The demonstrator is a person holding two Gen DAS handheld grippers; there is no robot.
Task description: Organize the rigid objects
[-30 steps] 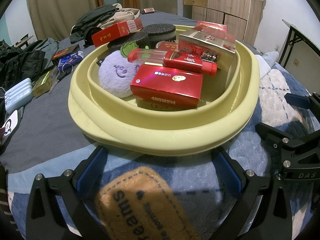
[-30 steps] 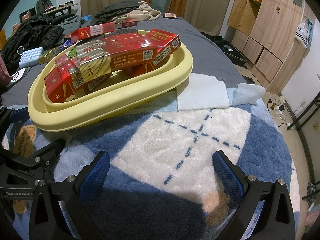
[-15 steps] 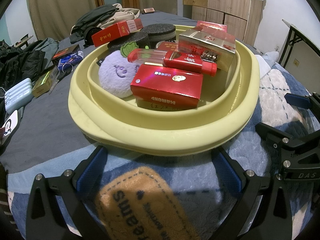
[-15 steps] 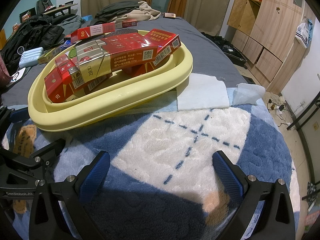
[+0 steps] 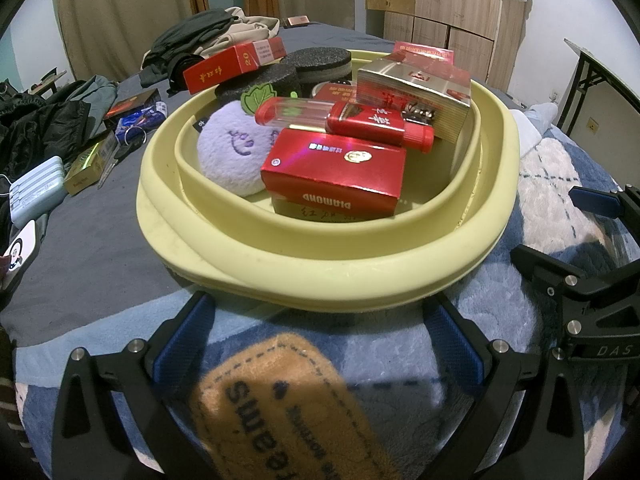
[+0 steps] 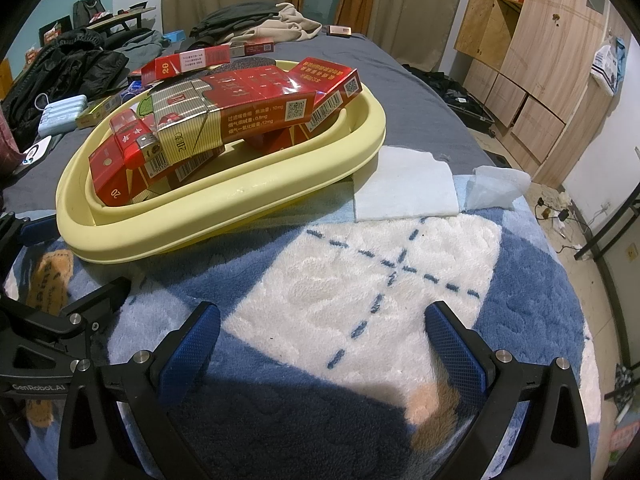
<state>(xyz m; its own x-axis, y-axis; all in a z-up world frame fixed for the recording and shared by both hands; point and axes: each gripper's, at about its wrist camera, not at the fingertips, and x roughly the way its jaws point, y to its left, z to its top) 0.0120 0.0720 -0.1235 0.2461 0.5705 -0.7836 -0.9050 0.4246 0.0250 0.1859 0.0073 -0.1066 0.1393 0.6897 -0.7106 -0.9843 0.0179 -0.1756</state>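
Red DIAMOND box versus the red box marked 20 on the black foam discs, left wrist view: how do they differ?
The DIAMOND box lies low inside the yellow basin, at its near side; the box marked 20 perches at the far rim on the black foam discs. The DIAMOND box looks wider and glossy, its lettering upside down to the camera; the box marked 20 is slimmer with a white panel. Both are red cardboard packs, untouched by either gripper.

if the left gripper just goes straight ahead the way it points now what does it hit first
Most likely the near rim of the yellow basin, which fills the line just ahead of the open left gripper. Only blue blanket lies between, though the fisheye makes that gap hard to judge.
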